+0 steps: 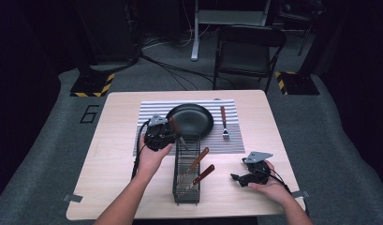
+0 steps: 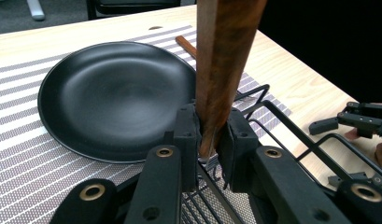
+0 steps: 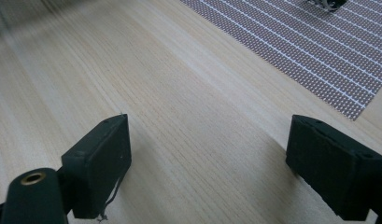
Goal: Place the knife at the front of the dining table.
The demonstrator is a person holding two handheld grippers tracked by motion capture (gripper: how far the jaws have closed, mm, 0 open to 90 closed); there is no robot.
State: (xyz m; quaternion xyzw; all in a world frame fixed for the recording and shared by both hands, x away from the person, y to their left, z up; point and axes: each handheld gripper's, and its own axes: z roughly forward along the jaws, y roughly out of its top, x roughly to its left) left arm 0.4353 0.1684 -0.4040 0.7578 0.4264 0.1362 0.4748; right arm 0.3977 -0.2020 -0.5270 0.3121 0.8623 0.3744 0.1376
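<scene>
Left tongs (image 2: 212, 140) clenched on a wooden-handled utensil (image 2: 223, 60) above the wire rack (image 1: 187, 168); right tongs (image 3: 209, 163) released. Risk: tines snagging rack wires.

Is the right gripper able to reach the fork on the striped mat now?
Probably yes: the right gripper is open and empty, and bare table lies between it and the fork.
</scene>
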